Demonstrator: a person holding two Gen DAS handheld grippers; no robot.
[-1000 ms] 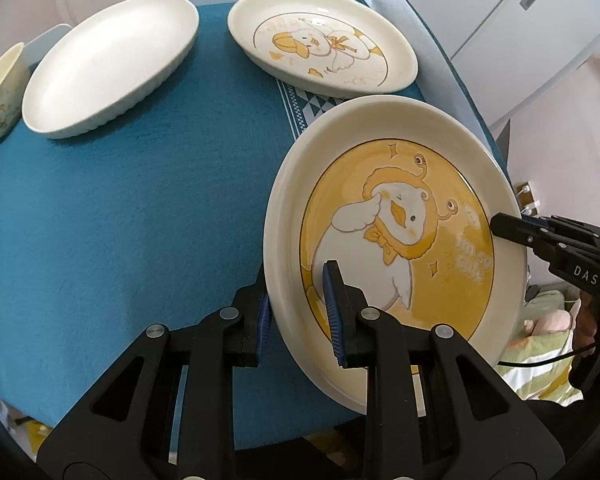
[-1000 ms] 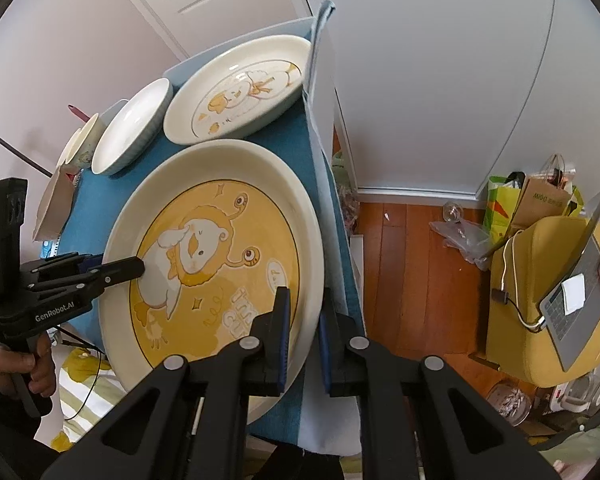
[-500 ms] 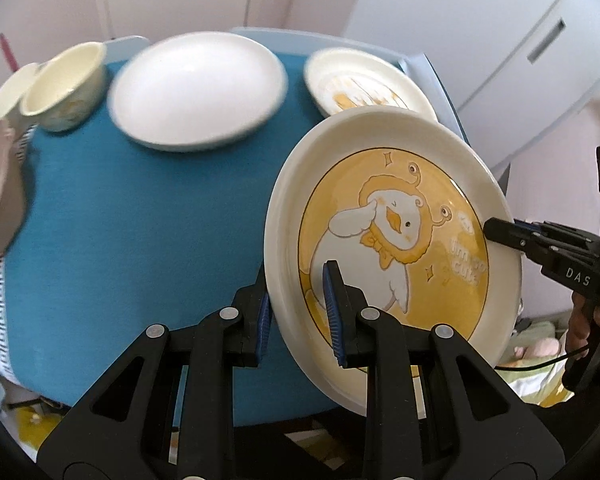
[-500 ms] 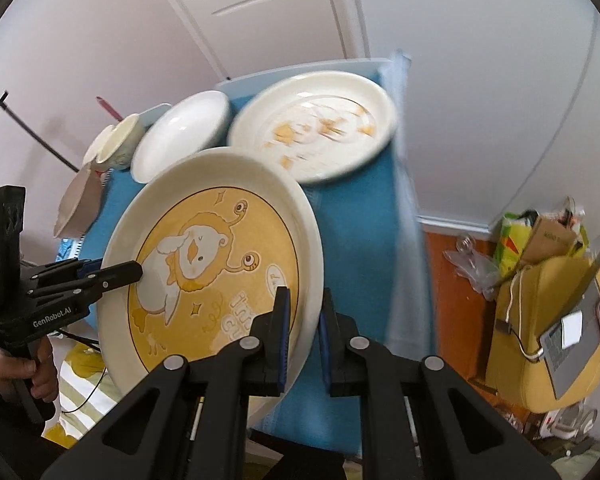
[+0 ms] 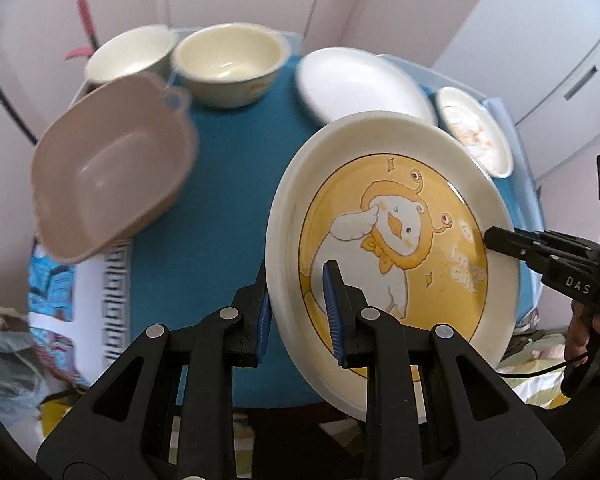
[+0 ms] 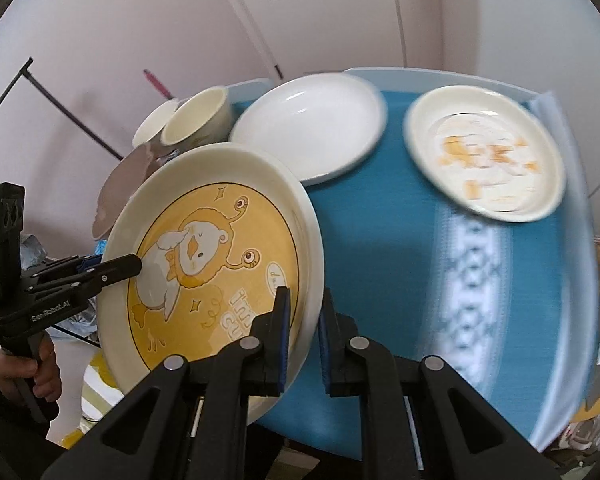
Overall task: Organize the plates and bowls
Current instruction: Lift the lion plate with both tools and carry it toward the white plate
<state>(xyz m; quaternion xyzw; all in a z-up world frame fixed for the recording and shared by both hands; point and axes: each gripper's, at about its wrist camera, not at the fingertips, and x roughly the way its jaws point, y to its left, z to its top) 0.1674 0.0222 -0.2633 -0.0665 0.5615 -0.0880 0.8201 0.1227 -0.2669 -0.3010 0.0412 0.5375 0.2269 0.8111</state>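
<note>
While both grippers share one load, the scene reads as follows.
Held plate: a large round cream ceramic plate with a yellow cartoon duck-lion centre point(image 5: 392, 240) hangs tilted above the blue-clothed counter point(image 5: 228, 184), filling the lower right of the left wrist view and the lower left of the right wrist view point(image 6: 216, 264).
Left gripper: the left gripper point(image 5: 298, 312) has its jaws nearly closed, clamped on the plate's near rim; one blue pad lies on the painted face, the other behind the rim.
Right gripper: the right gripper point(image 6: 303, 336) pinches the opposite rim with its jaws closed, one pad on the painted face and one on the underside.
Other plates: a plain white round plate point(image 6: 308, 128) sits at upper centre of the right wrist view; a smaller cream plate with an orange print point(image 6: 484, 152) sits at upper right, blurred.
Bowls: two cream bowls point(image 5: 228, 64) stand side by side at the top of the left wrist view; a beige plastic basin point(image 5: 112, 164) sits at left.
</note>
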